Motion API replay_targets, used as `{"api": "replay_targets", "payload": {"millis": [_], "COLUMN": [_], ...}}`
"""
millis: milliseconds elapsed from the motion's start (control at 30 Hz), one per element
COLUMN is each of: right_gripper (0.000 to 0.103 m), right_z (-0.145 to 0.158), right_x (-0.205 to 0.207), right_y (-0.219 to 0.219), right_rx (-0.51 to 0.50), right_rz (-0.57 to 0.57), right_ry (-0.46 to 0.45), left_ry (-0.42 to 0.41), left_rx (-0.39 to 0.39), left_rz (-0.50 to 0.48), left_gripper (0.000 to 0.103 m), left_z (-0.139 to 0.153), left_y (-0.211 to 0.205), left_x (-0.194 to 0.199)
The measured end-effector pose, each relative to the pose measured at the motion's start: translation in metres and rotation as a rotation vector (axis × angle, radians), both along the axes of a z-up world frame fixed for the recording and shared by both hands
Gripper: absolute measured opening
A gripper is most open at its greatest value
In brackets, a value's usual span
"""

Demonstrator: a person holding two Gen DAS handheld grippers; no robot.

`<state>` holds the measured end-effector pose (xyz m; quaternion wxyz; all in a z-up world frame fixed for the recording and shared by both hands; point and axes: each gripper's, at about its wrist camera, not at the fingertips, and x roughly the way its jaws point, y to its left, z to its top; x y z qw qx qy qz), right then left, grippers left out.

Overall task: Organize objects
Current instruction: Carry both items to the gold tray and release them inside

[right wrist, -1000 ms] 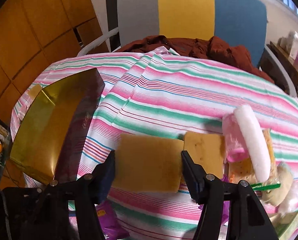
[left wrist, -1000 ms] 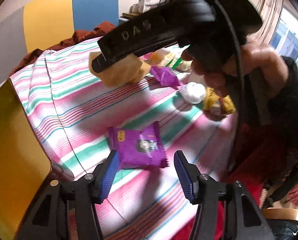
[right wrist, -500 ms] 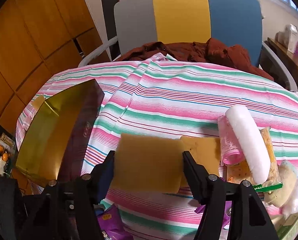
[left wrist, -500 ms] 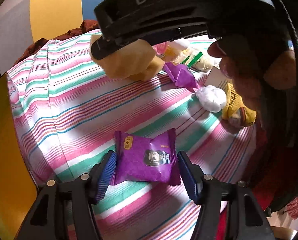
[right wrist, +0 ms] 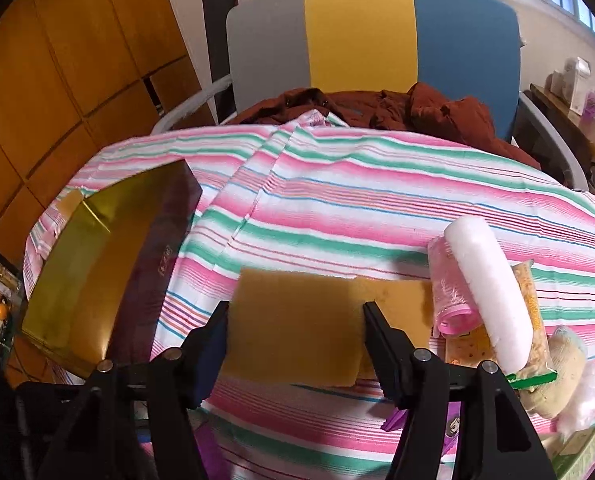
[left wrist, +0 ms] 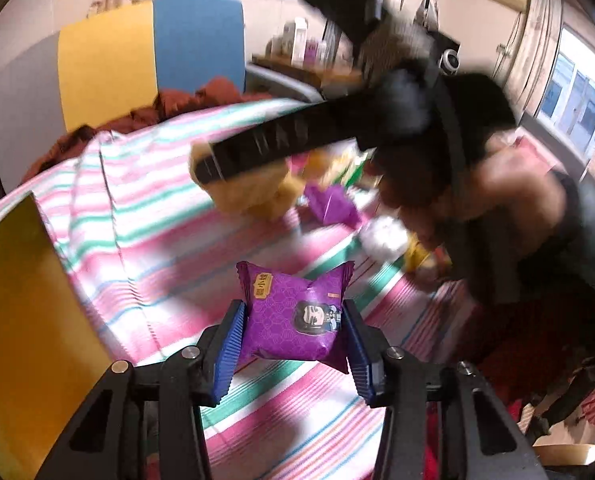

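My left gripper (left wrist: 293, 344) is shut on a purple snack packet (left wrist: 293, 316) and holds it above the striped tablecloth (left wrist: 145, 216). My right gripper (right wrist: 295, 340) is shut on a flat yellow sponge (right wrist: 293, 332), lifted off the cloth; it shows blurred in the left wrist view (left wrist: 241, 196) under the black gripper body. A second yellow sponge (right wrist: 393, 296) lies just behind it. A gold box (right wrist: 97, 272) stands open at the table's left, also in the left wrist view (left wrist: 17, 320).
A pile at the right holds a white roll (right wrist: 489, 292), a pink bag (right wrist: 449, 296), a snack bag with green clip (right wrist: 533, 364) and another purple packet (left wrist: 329, 204). A chair (right wrist: 361, 36) with a brown garment (right wrist: 417, 112) stands behind the table.
My left gripper closed on the purple packet and lifted it off the cloth. My right gripper rose a little with the yellow sponge.
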<state>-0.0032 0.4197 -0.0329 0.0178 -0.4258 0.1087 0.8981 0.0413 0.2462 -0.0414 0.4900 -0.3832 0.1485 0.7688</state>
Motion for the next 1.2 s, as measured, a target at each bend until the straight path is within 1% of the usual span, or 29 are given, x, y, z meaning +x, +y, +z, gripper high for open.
{"api": "replay_targets", "payload": {"millis": [33, 133, 233, 333, 400, 433, 467, 533, 567, 600, 667, 700, 733, 800, 833, 900, 1033, 1200], "right_gripper": [0.065, 0.065, 0.065, 0.065, 0.065, 0.065, 0.065, 0.067, 0.067, 0.067, 0.067, 0.069, 0.079, 0.090, 0.092, 0.095, 0.095, 0.097], "right_z": [0.001, 0.007, 0.011, 0.022, 0.032, 0.038, 0.042, 0.048, 0.050, 0.051, 0.049, 0.046, 0.042, 0.034, 0.032, 0.027, 0.022, 0.026], "right_x": [0.001, 0.004, 0.005, 0.003, 0.001, -0.001, -0.004, -0.010, -0.015, -0.018, -0.027, -0.031, -0.036, -0.043, -0.043, -0.047, -0.044, -0.028], "right_y": [0.001, 0.003, 0.000, -0.013, -0.031, -0.043, -0.058, -0.086, -0.105, -0.120, -0.150, -0.163, -0.176, -0.198, -0.205, -0.216, -0.224, -0.229], "right_rx": [-0.002, -0.016, -0.033, -0.052, -0.069, -0.066, -0.069, -0.085, -0.083, -0.080, -0.099, -0.105, -0.108, -0.132, -0.140, -0.157, -0.163, -0.087], "right_rz": [-0.002, -0.012, -0.011, 0.005, 0.037, 0.060, 0.089, 0.143, 0.177, 0.204, 0.258, 0.278, 0.298, 0.334, 0.341, 0.350, 0.346, 0.310], "right_ry": [0.008, 0.038, 0.056, 0.076, 0.101, 0.111, 0.121, 0.128, 0.127, 0.125, 0.111, 0.101, 0.087, 0.058, 0.052, 0.032, 0.014, 0.032], "left_ry": [0.008, 0.021, 0.042, 0.066, 0.085, 0.096, 0.098, 0.081, 0.067, 0.056, 0.027, 0.022, 0.014, 0.006, 0.005, 0.011, 0.035, 0.070], "left_rx": [0.013, 0.073, 0.114, 0.120, 0.101, 0.078, 0.069, 0.059, 0.049, 0.043, 0.035, 0.028, 0.026, 0.024, 0.027, 0.044, 0.070, 0.059], "left_rz": [0.011, 0.085, 0.222, 0.361, 0.457, 0.519, 0.561, 0.653, 0.704, 0.739, 0.796, 0.819, 0.842, 0.848, 0.855, 0.870, 0.886, 0.889], "left_gripper": [0.048, 0.048, 0.048, 0.049, 0.049, 0.050, 0.053, 0.058, 0.059, 0.060, 0.062, 0.065, 0.068, 0.079, 0.080, 0.080, 0.080, 0.080], "left_z": [0.006, 0.032, 0.052, 0.059, 0.059, 0.053, 0.051, 0.045, 0.039, 0.030, 0.023, 0.023, 0.019, 0.013, 0.012, 0.011, 0.021, 0.030], "left_y": [-0.004, -0.039, -0.081, -0.115, -0.144, -0.158, -0.173, -0.193, -0.206, -0.211, -0.230, -0.236, -0.243, -0.251, -0.253, -0.262, -0.266, -0.261], "left_x": [-0.001, -0.010, -0.028, -0.047, -0.057, -0.065, -0.059, -0.069, -0.073, -0.074, -0.080, -0.082, -0.081, -0.079, -0.080, -0.081, -0.082, -0.080]}}
